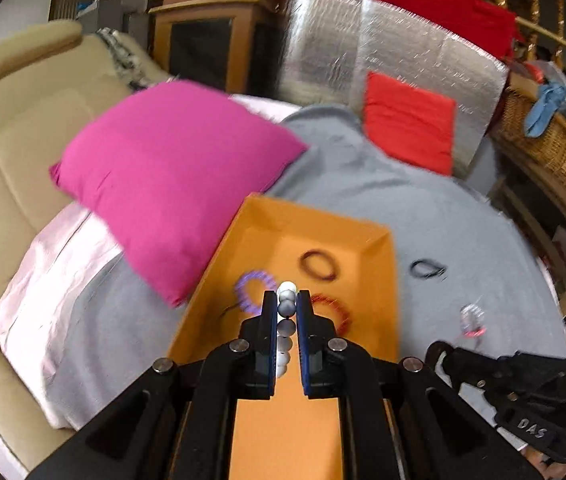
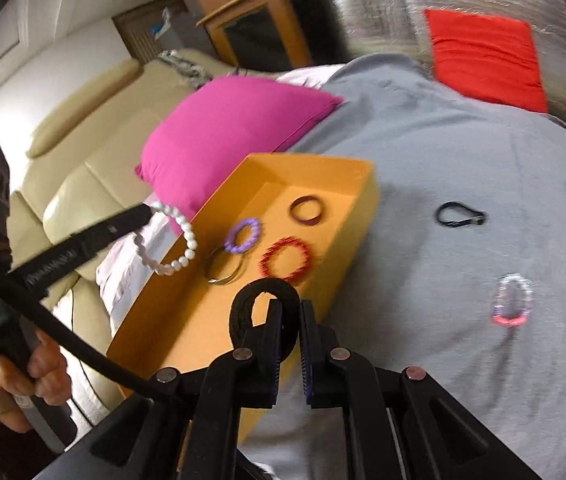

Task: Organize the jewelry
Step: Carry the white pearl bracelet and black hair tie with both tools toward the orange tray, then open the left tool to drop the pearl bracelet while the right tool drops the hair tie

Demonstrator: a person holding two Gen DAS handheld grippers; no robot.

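An orange box (image 1: 315, 216) (image 2: 363, 208) lies open on a grey blanket. Inside it are a purple bracelet (image 1: 254, 290) (image 2: 242, 234), a red bracelet (image 1: 337, 308) (image 2: 286, 262), a dark brown bangle (image 1: 319, 266) (image 2: 305, 210) and a metal bangle (image 2: 223, 274). My left gripper (image 1: 286, 300) (image 2: 148, 211) is shut on a white pearl bracelet (image 1: 286, 312) (image 2: 181, 246), held above the box's left side. My right gripper (image 2: 291, 312) is shut on a black band (image 2: 243, 304) over the box's near corner. A black bracelet (image 1: 427, 270) (image 2: 459, 216) and a clear pink bracelet (image 1: 471, 320) (image 2: 511, 300) lie on the blanket.
A magenta pillow (image 1: 171, 176) (image 2: 227, 128) sits left of the box and a red cushion (image 1: 409, 122) (image 2: 487, 56) at the back. A beige sofa (image 1: 11, 152) runs along the left. A hand (image 2: 11, 380) holds the left gripper. A wicker basket (image 1: 543, 136) stands at the right.
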